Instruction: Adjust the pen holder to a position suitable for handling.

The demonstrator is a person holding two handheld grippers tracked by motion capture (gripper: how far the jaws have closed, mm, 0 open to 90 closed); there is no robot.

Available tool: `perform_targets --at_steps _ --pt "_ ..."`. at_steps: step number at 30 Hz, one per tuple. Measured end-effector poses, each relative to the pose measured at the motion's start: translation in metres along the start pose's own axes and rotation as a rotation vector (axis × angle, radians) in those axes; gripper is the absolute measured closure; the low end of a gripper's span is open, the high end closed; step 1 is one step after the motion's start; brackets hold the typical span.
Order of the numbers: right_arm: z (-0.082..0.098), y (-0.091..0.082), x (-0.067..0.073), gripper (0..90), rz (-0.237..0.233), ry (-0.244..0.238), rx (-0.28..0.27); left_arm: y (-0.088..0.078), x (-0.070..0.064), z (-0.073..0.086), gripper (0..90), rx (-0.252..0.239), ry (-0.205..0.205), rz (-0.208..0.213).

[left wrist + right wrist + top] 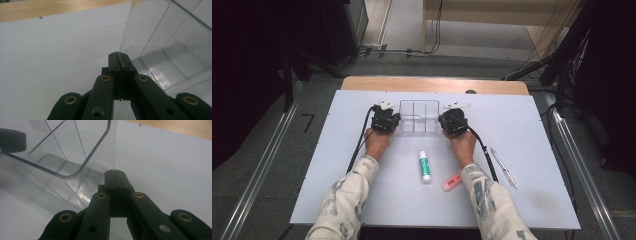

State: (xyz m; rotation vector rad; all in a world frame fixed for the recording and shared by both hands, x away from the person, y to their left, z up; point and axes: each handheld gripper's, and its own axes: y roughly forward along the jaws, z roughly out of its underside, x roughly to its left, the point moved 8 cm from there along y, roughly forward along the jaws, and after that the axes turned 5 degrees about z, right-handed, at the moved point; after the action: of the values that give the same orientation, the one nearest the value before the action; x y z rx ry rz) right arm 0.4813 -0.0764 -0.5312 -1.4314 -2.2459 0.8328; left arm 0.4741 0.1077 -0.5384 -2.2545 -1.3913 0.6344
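— White tabletop (532, 165) lying under everything, wooden edge (434, 84) showing at the far side, grey floor and cables beyond.

— Sitting where, the clear box?

— Clear divided box (419, 117) standing upright near the far middle of the table, split into compartments, nothing seen inside.

— And flanking it?

— Left gripper (386, 120) resting just beside the box's left wall, right gripper (453, 122) just beside its right wall. Touching or only close, cannot tell from above.

— Claws doing what?

— Both pressed fully together, pad against pad, nothing between them. Left gripper view showing the closed tips (120, 58) sitting at the foot of the box's transparent wall (150, 32). Right gripper view showing the same: closed tips (115, 175) next to the rounded corner of the box (82, 165).

— Lying nearer the person?

— Glue stick (425, 166) with a green band, lying lengthwise between the two forearms. Pink eraser (451, 182) just beside the right sleeve. Pen (504, 168) lying well off to the right, past the trailing cable.

— Hands?

— Wrapping each gripper from behind, patterned sleeves coming in from the near edge.
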Motion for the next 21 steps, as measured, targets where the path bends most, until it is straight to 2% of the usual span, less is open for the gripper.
perform_targets --at_steps 2,8,11,13,16,21 --pt "0.005 -0.008 -0.009 87.8 0.004 -0.008 -0.003 0.001 -0.013 0.001 90.0 0.005 0.025 0.023" --pt "0.021 -0.037 -0.041 87.8 0.016 0.012 -0.012 0.003 -0.057 0.005 90.0 0.036 0.101 0.084" --pt "0.030 -0.048 -0.058 87.8 0.029 0.027 -0.009 0.008 -0.078 0.007 90.0 0.047 0.124 0.101" --pt "0.034 -0.053 -0.069 87.8 0.039 0.033 -0.009 0.012 -0.091 0.007 90.0 0.066 0.125 0.108" --pt "0.039 -0.060 -0.081 87.8 0.052 0.042 -0.008 0.016 -0.104 0.007 90.0 0.088 0.134 0.099" --pt "0.045 -0.066 -0.096 87.8 0.068 0.047 -0.004 0.021 -0.119 0.006 90.0 0.115 0.157 0.111"
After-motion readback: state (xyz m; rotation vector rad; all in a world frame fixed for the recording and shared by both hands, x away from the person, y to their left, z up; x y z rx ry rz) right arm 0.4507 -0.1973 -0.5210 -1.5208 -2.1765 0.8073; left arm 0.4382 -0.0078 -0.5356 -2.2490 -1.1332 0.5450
